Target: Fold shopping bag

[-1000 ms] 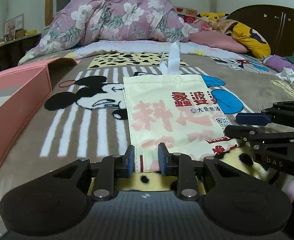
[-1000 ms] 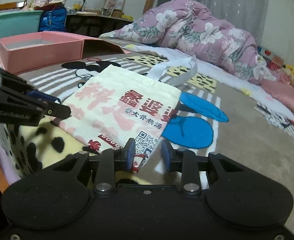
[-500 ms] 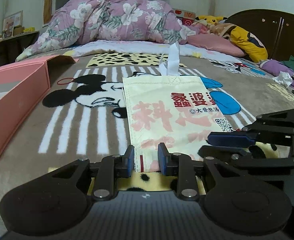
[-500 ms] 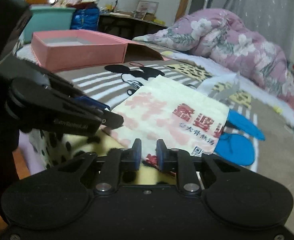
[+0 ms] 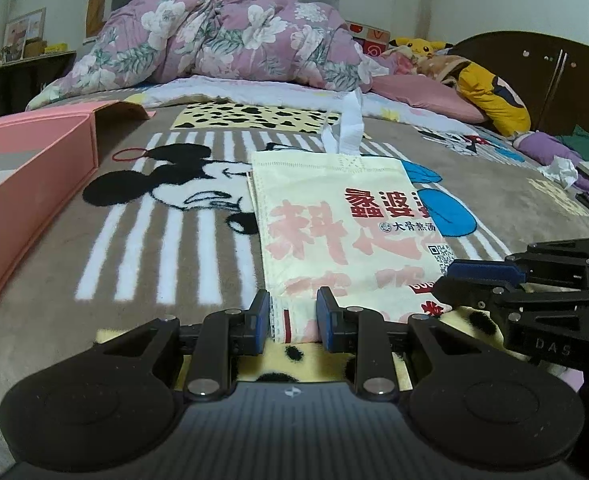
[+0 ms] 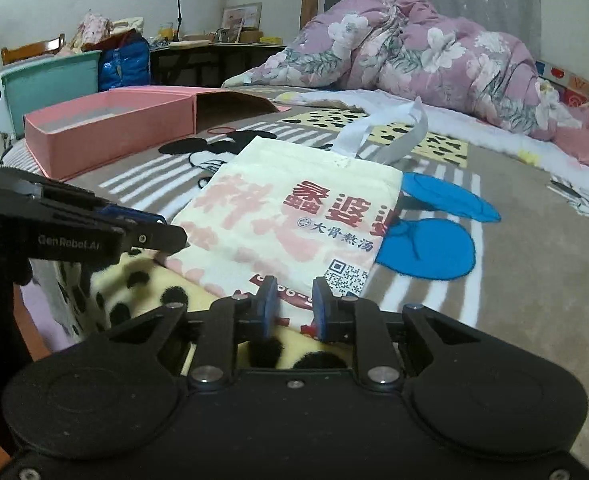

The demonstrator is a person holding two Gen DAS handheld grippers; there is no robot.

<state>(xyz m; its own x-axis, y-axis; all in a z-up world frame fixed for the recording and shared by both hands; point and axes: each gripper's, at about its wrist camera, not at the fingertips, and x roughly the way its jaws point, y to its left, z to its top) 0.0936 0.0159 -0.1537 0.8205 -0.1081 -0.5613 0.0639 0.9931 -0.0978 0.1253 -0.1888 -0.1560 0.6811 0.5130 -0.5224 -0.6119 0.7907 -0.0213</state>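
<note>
**Both grippers at near edge of bag**

Bag [image 5: 346, 236] lies flat on the blanket [image 5: 154, 240], printed side up, handles [image 5: 348, 124] at the far end, standing up off the blanket. Its near edge sits over the yellow spotted strip of the blanket.

Left gripper [image 5: 293, 314]: jaws apart, set on either side of the bag's near left corner. The corner sits in the gap; pads not closed on it.

Right gripper [image 6: 293, 306]: jaws apart, narrow gap, at the bag's near right corner close to the QR code [image 6: 344, 276]. The bag edge lies between the fingers; cannot tell whether the pads touch it.

In each wrist view the other gripper shows at the side, low over the same near edge.

Pink box [image 6: 106, 128] stands left of the bag, well apart. Quilt [image 5: 222, 40] is heaped at the far end of the bed.
</note>
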